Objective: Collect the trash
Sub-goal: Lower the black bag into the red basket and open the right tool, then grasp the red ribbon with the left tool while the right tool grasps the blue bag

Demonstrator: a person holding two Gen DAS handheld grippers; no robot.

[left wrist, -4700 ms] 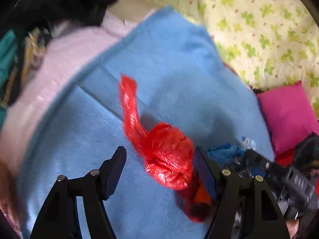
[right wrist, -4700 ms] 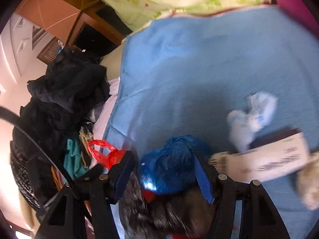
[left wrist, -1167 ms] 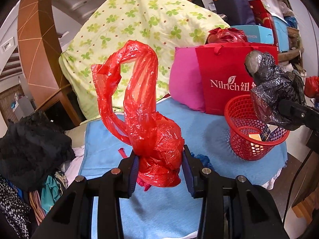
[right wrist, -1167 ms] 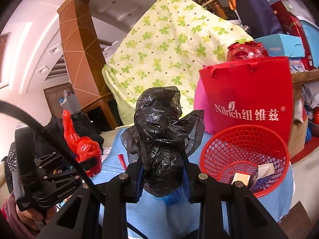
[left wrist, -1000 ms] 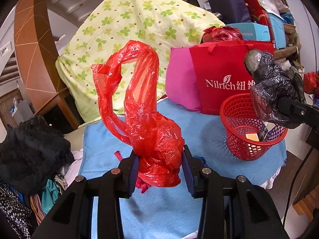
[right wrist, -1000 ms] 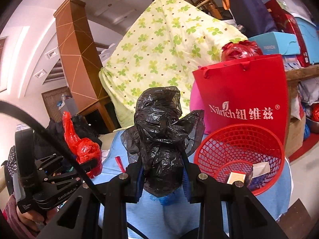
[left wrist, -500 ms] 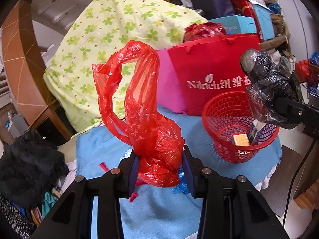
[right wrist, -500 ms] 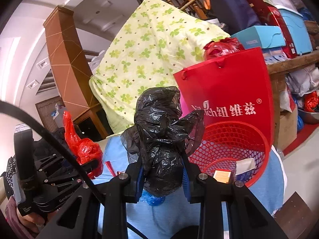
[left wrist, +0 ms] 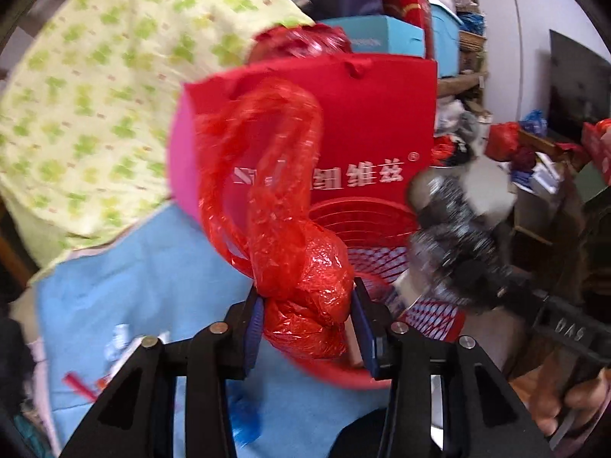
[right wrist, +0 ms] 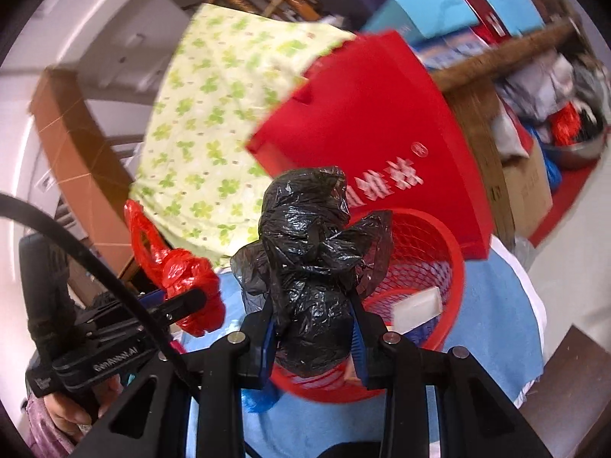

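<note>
Left wrist view: the left gripper point(left wrist: 307, 322) has a knotted red bag point(left wrist: 305, 290) between its pads, its long loop standing up in front of the red carrier point(left wrist: 374, 114). Its jaws have just been opening a little, and a thin gap shows at the right pad, though the picture is blurred, so I cannot say whether the grip has let go. The bag hangs at the near rim of the red basket point(left wrist: 366, 213), which stands on the blue cloth point(left wrist: 133, 278). The black bag point(left wrist: 454, 244) shows at right, smeared.

Right wrist view: the right gripper point(right wrist: 315, 337) is clamped narrowly on the black bag point(right wrist: 313, 267), held over the near rim of the basket point(right wrist: 439, 267), where a white box point(right wrist: 418, 305) already lies.

The step in hand is the drop. Next, I judge, each bag must be carried clear over the rim, then both grippers spread wide so the bags fall inside.
</note>
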